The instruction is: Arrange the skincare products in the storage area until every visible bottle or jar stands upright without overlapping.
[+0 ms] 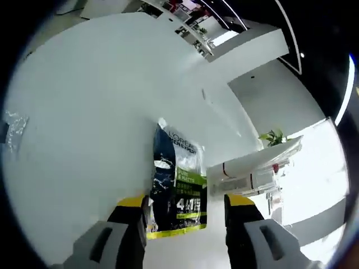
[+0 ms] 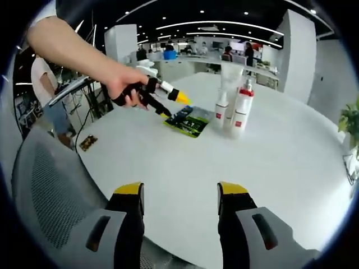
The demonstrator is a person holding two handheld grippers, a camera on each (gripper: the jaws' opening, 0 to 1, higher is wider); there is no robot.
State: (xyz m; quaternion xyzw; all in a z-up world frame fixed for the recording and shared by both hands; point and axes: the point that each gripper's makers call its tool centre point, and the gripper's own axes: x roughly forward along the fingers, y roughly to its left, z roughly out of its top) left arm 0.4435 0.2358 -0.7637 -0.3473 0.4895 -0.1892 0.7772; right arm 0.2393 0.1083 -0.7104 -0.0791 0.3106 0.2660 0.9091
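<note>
Left gripper (image 1: 185, 216) jaws parted, straddling flat L'Oréal sachet (image 1: 176, 185); right gripper (image 2: 179, 210) open, idle; limp sachet may slip

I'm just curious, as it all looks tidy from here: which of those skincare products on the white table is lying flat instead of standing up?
The dark packet with green and yellow print lies flat on the table. The white bottles beside it stand upright.
</note>
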